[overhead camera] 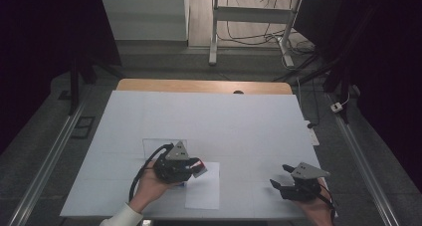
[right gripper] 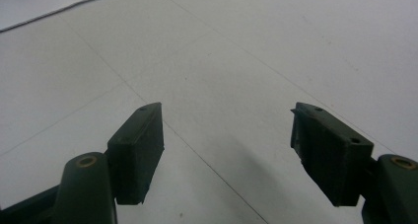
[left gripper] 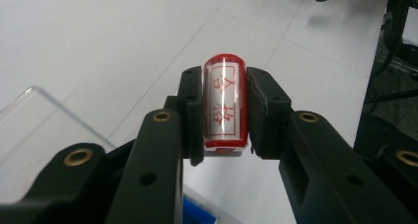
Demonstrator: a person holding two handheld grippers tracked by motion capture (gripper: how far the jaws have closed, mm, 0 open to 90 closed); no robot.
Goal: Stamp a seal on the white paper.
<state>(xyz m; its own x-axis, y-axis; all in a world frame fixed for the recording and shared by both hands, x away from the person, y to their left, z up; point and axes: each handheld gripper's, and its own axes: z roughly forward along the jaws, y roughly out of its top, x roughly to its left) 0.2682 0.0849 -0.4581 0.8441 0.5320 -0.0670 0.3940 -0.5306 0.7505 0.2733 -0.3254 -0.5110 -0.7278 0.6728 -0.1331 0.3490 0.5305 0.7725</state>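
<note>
Low in the centre of the high view, the left gripper (overhead camera: 195, 167) hangs over the left edge of a white paper sheet (overhead camera: 205, 188) lying on the white table (overhead camera: 214, 121). Its jaws are clamped tight on a red-rimmed stamp (left gripper: 225, 105), whose face with red characters shows at the middle of the left gripper view. A clear plastic stand (left gripper: 34, 130) sits at that view's lower left, just beside the gripper, and a blue object (left gripper: 197, 211) peeks out beneath the jaws. At the lower right of the high view, the right gripper (overhead camera: 280, 178) rests well apart, jaws spread wide and holding nothing, bare table between them.
</note>
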